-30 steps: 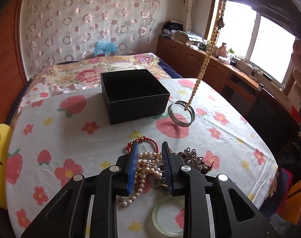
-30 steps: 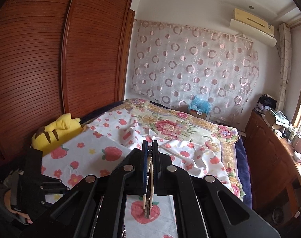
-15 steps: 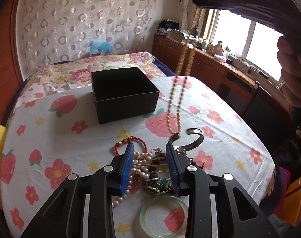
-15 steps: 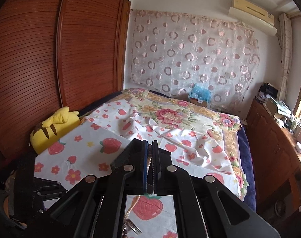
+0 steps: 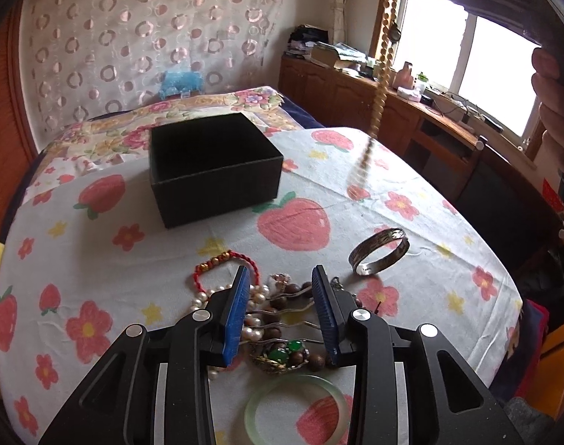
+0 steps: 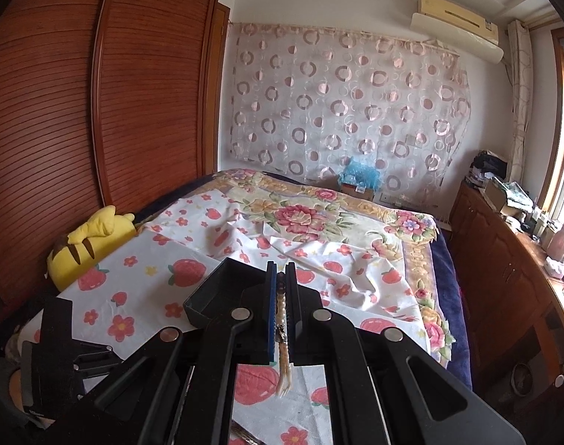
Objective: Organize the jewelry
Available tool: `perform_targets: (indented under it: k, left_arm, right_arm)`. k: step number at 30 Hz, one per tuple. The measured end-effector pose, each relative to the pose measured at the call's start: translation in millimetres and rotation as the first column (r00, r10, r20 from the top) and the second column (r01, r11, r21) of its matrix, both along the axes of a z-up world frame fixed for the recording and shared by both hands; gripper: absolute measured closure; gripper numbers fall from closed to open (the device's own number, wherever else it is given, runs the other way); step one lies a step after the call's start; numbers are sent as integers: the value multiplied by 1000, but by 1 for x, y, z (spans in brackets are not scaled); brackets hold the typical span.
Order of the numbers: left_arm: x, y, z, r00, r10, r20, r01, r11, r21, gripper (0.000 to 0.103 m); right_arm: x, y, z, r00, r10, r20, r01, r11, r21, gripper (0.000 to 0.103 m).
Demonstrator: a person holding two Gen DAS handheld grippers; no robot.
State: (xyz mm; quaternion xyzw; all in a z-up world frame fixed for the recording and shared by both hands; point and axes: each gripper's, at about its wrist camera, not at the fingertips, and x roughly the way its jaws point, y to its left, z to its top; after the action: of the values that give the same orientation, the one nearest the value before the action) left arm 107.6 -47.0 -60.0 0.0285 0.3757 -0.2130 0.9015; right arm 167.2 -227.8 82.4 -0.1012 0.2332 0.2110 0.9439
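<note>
A black open box [image 5: 215, 170] stands on the strawberry-print cloth [image 5: 96, 252]. My left gripper [image 5: 282, 289] is open, low over a pile of jewelry [image 5: 278, 333]: pearls, brown beads, a green-stone piece, a red cord bracelet [image 5: 222, 263]. A silver bangle [image 5: 380, 256] lies on the cloth to the right. A jade bangle [image 5: 297, 408] lies near the camera. My right gripper [image 6: 281, 282] is shut on a beige bead necklace [image 5: 378, 85], which hangs high to the right of the box; it also shows between the blue pads [image 6: 284, 348].
The bed with a floral blanket [image 6: 319, 222] lies beyond the cloth. A yellow plush toy [image 6: 85, 244] sits at the left edge. A wooden cabinet [image 5: 356, 96] with clutter runs under the window at right. The wardrobe [image 6: 96, 111] stands left.
The silver bangle slipped off the hanging necklace and now lies on the cloth. The right gripper lifted the necklace higher. The left gripper opened a little wider over the pile.
</note>
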Motion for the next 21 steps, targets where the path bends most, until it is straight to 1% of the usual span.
perform_targets:
  k: [2,5,7,10,13,17,21]
  left_arm:
    - [-1,10,6,1000,20,20,-20,1000,3,70]
    - [0,32,8,998,59,24,-59,998,17,70]
    - [3,43,5,996,83,13,-83,996,38,70]
    - [11,58,-6,994,109,-34,-106,992,70,70]
    - [12,62,-18,993,85,-77,-79,994,81,70]
    - [4,55,-30,993,46,-104,-37,995,91,70]
    - [-5,52,-38,992,31,-120,-17,994,112,70]
  right_arm:
    - [0,0,1,1000,-2,6,2,1000,0,98]
    - [1,2,1,1000,-4,15,4,1000,-2,98]
    - [2,2,2,1000,-4,15,4,1000,-1,98]
    - [3,4,1,1000,-3,15,3,1000,0,98]
    - [5,7,1,1000,-2,17,2,1000,3,98]
    - [10,12,2,1000,2,21,-2,1000,7,98]
    - [10,13,2,1000,0,19,0,1000,1,98]
